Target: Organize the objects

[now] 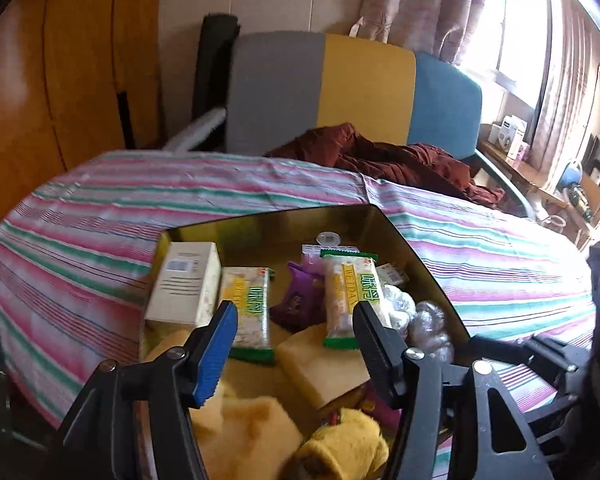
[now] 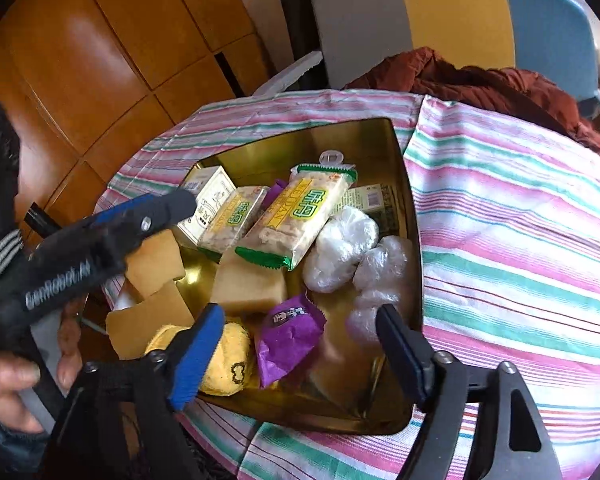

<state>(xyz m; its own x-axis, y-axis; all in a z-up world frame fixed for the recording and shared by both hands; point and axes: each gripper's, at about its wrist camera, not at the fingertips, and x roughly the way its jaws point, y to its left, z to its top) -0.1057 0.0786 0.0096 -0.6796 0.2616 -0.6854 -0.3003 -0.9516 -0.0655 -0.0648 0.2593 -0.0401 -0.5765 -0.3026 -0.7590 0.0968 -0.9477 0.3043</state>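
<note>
A gold tin tray (image 2: 405, 168) on the striped cloth holds a white box (image 2: 210, 200), two green-edged cracker packets (image 2: 300, 216) (image 2: 236, 220), a purple packet (image 2: 288, 336), tan cake blocks (image 2: 248, 284), clear-wrapped balls (image 2: 340, 248) and a yellow knit piece (image 2: 224, 356). My right gripper (image 2: 300, 316) hangs open over the tray's near end, the purple packet below its gap, untouched. My left gripper (image 1: 296, 316) is open above the tray (image 1: 416, 256), with the cracker packets (image 1: 348, 296) and purple packet (image 1: 296, 300) beyond its fingers. Seen from the right wrist, a hand (image 2: 4, 384) holds it at the tray's left side.
A pink, green and white striped tablecloth (image 2: 520, 240) covers the round table. A maroon garment (image 2: 480, 80) lies at the far edge, in front of a chair with a grey, yellow and blue back (image 2: 452, 12). Wooden cabinet doors (image 2: 100, 60) stand to the left.
</note>
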